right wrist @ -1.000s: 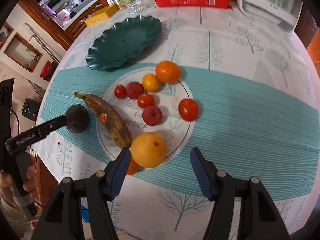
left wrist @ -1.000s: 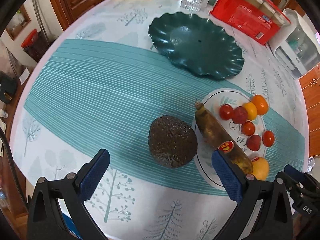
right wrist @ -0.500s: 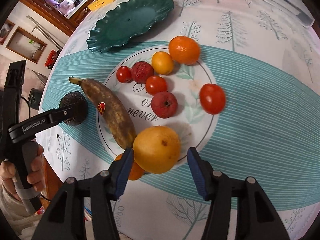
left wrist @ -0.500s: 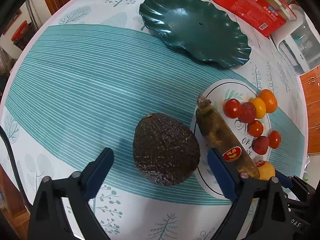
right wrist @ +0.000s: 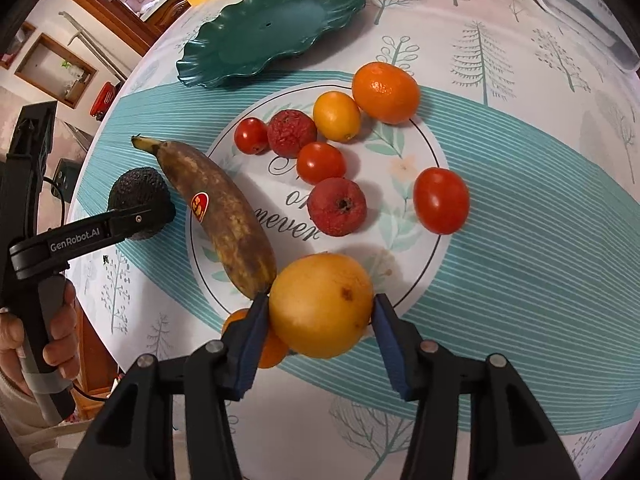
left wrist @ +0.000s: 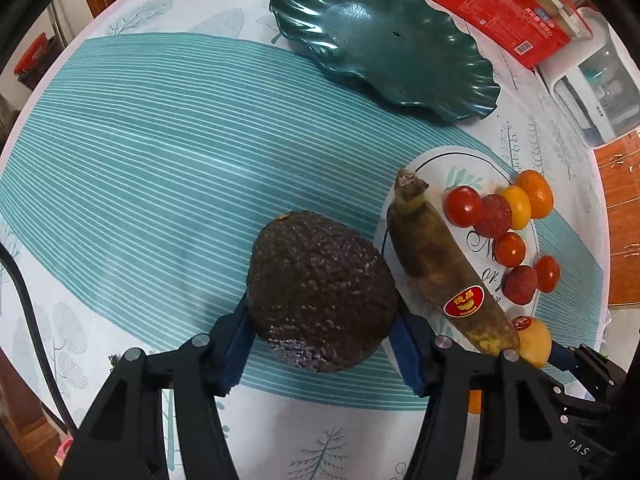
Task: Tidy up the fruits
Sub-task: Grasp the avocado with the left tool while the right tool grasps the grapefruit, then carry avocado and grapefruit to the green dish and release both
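A dark bumpy avocado (left wrist: pixel 322 290) lies on the tablecloth left of the white plate (right wrist: pixel 434 152). My left gripper (left wrist: pixel 322 354) is shut on the avocado, blue pads against both its sides. It also shows in the right wrist view (right wrist: pixel 138 194). My right gripper (right wrist: pixel 320 336) is shut on a large yellow-orange fruit (right wrist: pixel 322 304) at the plate's near rim. A brown banana (right wrist: pixel 218 212) lies along the plate's left edge. Tomatoes, lychees and an orange (right wrist: pixel 386 92) sit on the plate. The empty green wavy dish (left wrist: pixel 384 42) stands behind.
A small orange fruit (right wrist: pixel 260 344) lies partly hidden under my right gripper's left finger. A red package (left wrist: pixel 516 12) and a white appliance (left wrist: pixel 588 92) stand at the table's far right. A drinking glass stands behind the green dish.
Both grippers moved forward and closed: the left onto the avocado, the right onto the yellow-orange fruit. Both jaws were open a second ago.
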The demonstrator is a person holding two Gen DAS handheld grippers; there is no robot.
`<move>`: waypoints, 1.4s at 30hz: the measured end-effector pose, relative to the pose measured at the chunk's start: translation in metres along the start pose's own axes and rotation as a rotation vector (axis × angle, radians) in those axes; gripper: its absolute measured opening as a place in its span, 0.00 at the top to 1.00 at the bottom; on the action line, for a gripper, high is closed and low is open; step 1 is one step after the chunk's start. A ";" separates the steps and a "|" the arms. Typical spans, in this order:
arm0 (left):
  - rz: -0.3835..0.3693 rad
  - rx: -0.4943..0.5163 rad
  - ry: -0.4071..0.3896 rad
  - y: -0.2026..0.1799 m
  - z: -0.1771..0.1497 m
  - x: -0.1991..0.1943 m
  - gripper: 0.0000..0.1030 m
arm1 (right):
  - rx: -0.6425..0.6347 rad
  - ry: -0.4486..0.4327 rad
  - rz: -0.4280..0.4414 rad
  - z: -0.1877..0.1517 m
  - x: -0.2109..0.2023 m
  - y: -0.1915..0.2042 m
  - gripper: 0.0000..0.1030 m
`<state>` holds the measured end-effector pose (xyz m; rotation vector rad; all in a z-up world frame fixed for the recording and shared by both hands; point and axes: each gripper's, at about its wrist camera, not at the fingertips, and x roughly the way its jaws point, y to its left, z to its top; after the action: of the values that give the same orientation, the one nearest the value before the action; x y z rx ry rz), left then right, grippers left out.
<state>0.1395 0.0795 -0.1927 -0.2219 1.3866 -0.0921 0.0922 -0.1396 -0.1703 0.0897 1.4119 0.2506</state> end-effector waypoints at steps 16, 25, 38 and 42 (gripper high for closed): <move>0.042 -0.003 -0.020 -0.002 -0.023 -0.036 0.43 | -0.062 -0.105 -0.026 0.000 -0.045 0.011 0.51; 0.072 0.058 -0.160 -0.025 -0.005 -0.097 0.43 | -0.161 -0.230 -0.040 0.026 -0.093 0.032 0.51; 0.099 0.135 -0.346 -0.053 0.048 -0.166 0.43 | -0.215 -0.483 -0.110 0.116 -0.178 0.050 0.51; 0.098 0.139 -0.380 -0.060 0.068 -0.167 0.43 | -0.226 -0.514 -0.145 0.148 -0.183 0.054 0.51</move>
<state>0.1795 0.0599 -0.0080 -0.0503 1.0056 -0.0607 0.2059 -0.1156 0.0413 -0.1280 0.8683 0.2444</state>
